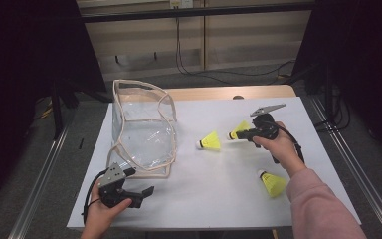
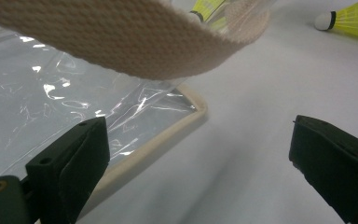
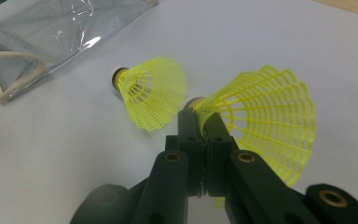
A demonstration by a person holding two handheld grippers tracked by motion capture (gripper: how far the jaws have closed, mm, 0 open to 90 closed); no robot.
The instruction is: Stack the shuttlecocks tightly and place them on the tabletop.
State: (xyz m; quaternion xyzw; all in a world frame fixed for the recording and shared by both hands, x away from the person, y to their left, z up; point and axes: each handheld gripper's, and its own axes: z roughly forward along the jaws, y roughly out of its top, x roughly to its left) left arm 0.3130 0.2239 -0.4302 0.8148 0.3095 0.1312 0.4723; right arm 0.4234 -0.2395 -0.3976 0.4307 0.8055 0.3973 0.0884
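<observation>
Yellow mesh-skirted shuttlecock (image 3: 261, 116), skirt pinched, tilted over white table.

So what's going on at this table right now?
A person works two handheld grippers. The right gripper is shut on a yellow shuttlecock, pinching its skirt. Two more shuttlecocks lie on the white table. The left gripper waits open beside the clear bag.

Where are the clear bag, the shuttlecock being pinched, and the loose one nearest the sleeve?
clear bag (image 1: 144, 132), high view, its transparent side wall.
pinched shuttlecock (image 3: 265, 112), right gripper view, its yellow mesh skirt.
loose shuttlecock (image 1: 273, 184), high view, its yellow skirt.
</observation>
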